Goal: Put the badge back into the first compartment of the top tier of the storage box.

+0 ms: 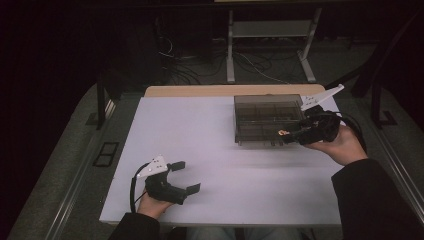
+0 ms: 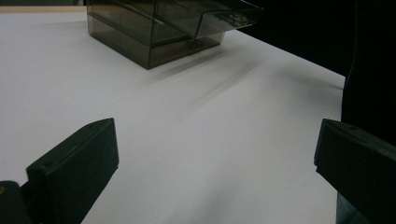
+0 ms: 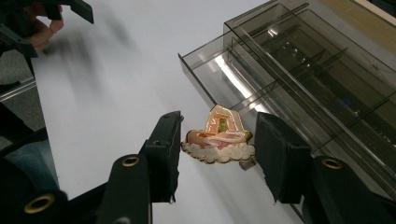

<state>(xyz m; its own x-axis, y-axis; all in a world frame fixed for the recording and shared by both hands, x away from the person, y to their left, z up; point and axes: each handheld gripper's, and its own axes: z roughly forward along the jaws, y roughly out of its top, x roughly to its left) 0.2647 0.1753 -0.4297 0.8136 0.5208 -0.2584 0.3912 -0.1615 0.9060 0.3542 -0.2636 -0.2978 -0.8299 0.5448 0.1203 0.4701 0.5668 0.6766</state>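
While the small decorative charm (image 3: 218,139) is sitting pinched between the two black jaws of the right tool (image 3: 217,151), it is being carried just above the tabletop (image 3: 116,84), right at the near front edge of the smoky clear compartment box (image 3: 299,70). The piece looks like a flat enamel ornament with a scalloped pale base and an orange top; finer detail is too small to tell. The jaws are pressing on its left and right edges, probably so that its flat face is staying level and free to drop into a cell. In the high view, the right tool (image 1: 292,134) is reaching in from the box's (image 1: 267,119) right front corner, the charm (image 1: 282,133) glinting at its tip. Judgement: a placing step is under way, with the dividers needing to be cleared first. The left tool (image 1: 186,176) is resting low near the tabletop's (image 1: 200,130) front edge, jaws spread wide and holding nothing, well apart from the box, seemingly parked out of the way.
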